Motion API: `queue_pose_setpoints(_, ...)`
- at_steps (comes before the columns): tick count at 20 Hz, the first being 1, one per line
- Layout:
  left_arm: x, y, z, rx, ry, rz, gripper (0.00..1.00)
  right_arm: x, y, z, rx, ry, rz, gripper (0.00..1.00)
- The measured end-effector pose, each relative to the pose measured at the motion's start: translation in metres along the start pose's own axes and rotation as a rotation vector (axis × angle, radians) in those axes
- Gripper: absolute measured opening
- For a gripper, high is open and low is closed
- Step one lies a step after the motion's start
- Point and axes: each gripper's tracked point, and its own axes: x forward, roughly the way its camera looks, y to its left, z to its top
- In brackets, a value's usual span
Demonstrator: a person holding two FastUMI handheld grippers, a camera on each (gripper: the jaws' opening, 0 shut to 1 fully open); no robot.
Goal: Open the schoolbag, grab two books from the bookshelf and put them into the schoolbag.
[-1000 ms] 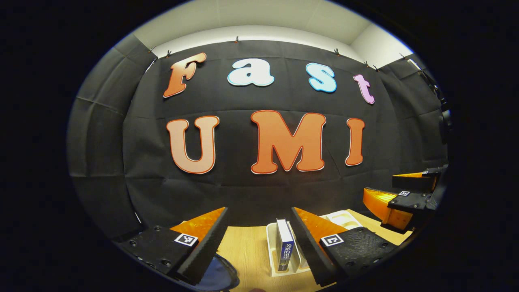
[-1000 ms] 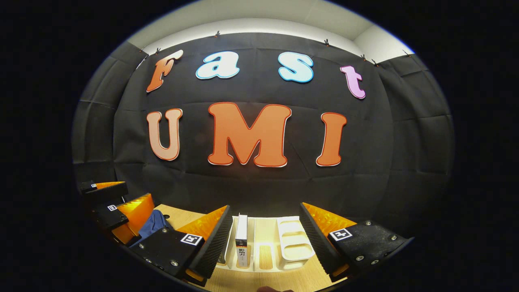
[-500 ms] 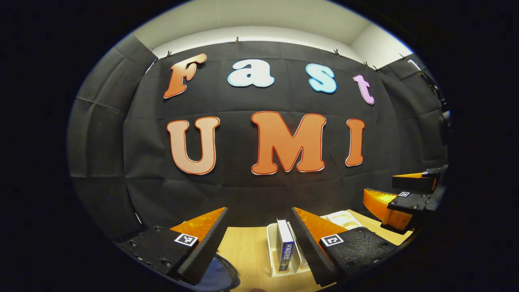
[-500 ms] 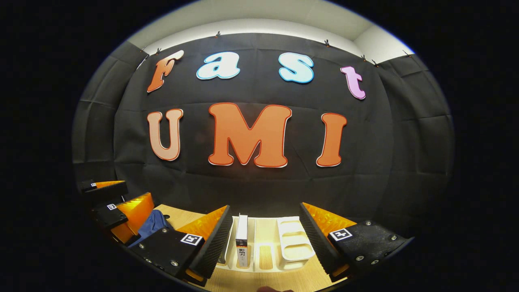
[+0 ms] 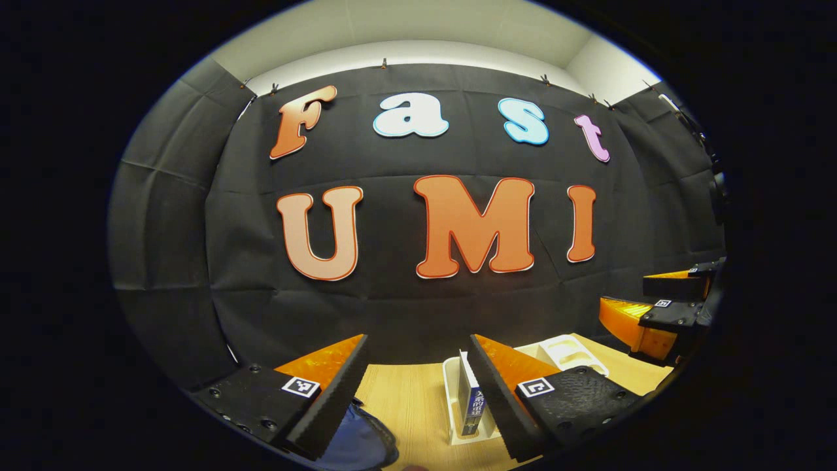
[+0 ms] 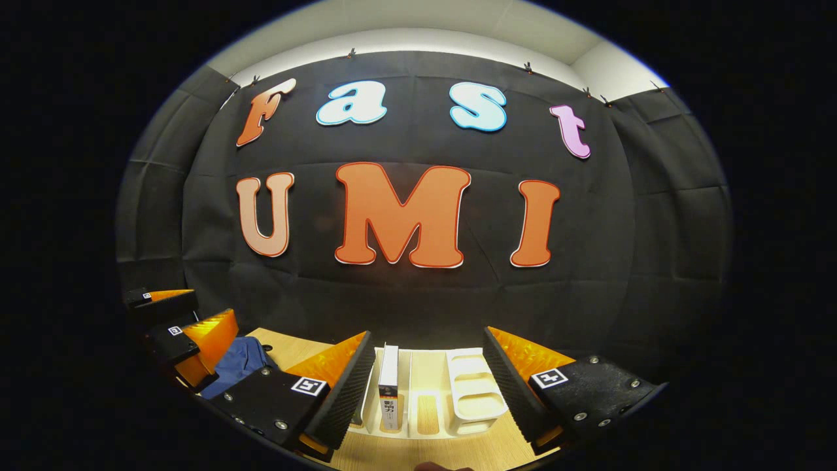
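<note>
Wooden table [image 6: 451, 451] under both gaping claws, blue-spined book [image 5: 472, 409] before left, white-spined book [image 6: 388, 386] before right

Two grippers in my hands, the left gripper [image 5: 417, 340] and the right gripper [image 6: 428, 333], with two fingers apiece. One table [image 5: 405, 405] carries one white bookshelf [image 6: 467, 392]. I count two books: one blue book [image 5: 471, 399] in the left gripper view and one white book [image 6: 389, 386] in the right gripper view. My fingers cover part of the shelf, so any further books cannot be told. One blue schoolbag [image 6: 239, 369].
</note>
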Motion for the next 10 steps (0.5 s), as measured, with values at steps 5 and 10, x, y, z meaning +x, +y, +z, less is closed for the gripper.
queue_pose_setpoints(5, 0.004, 0.008, -0.016, 0.028, 0.047, 0.0, 0.94, 0.005, -0.003, -0.003, -0.004, 0.007, -0.006, 0.97)
queue_pose_setpoints(10, 0.008, 0.01, -0.065, 0.085, 0.176, -0.048, 0.95, 0.008, -0.009, -0.008, -0.011, 0.013, -0.021, 0.97)
